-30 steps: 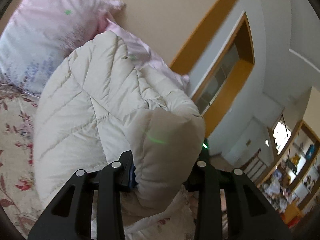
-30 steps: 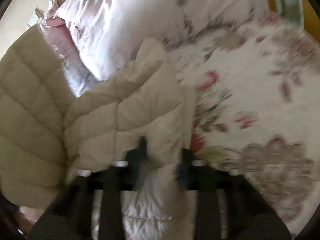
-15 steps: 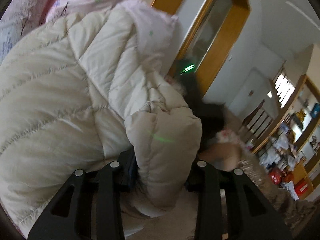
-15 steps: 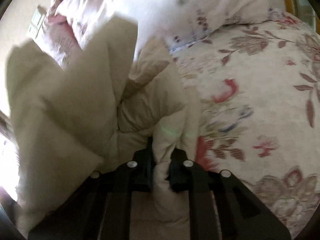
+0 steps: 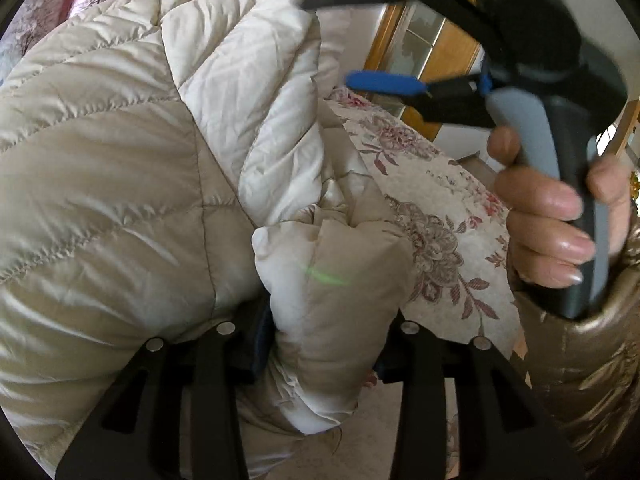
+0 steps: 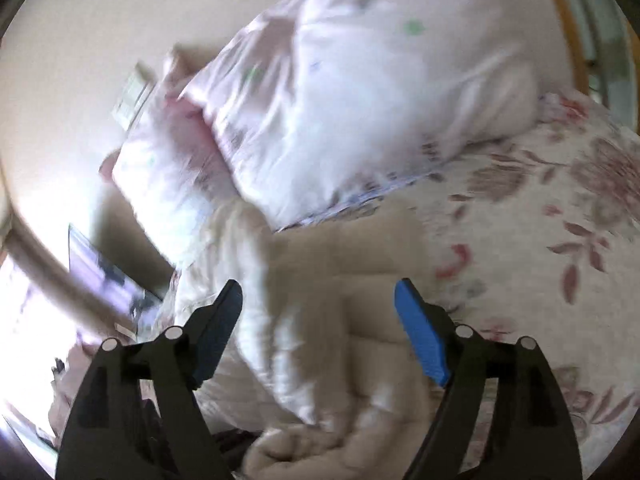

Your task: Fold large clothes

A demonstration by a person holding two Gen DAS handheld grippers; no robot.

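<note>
A cream quilted puffer jacket [image 5: 120, 168] lies bunched on the flowered bedspread [image 5: 448, 208]. My left gripper [image 5: 324, 340] is shut on a thick fold of the jacket. In the left wrist view my right gripper [image 5: 384, 28] hangs open at the upper right, its blue pad [image 5: 384, 82] clear of the cloth, held by a hand [image 5: 548, 216]. In the right wrist view the right gripper [image 6: 320, 320] is open and empty, with the jacket [image 6: 320, 340] below and between its fingers. That view is blurred.
Pink pillows [image 6: 360, 92] lie at the head of the bed against a beige wall [image 6: 100, 20]. A wooden door frame [image 5: 432, 52] stands beyond the bed's far edge. The flowered bedspread [image 6: 560, 220] spreads to the right.
My right gripper has let go of the jacket and opened, and moved up and away. My left gripper keeps its hold on the fold; the jacket has dropped lower onto the bed.
</note>
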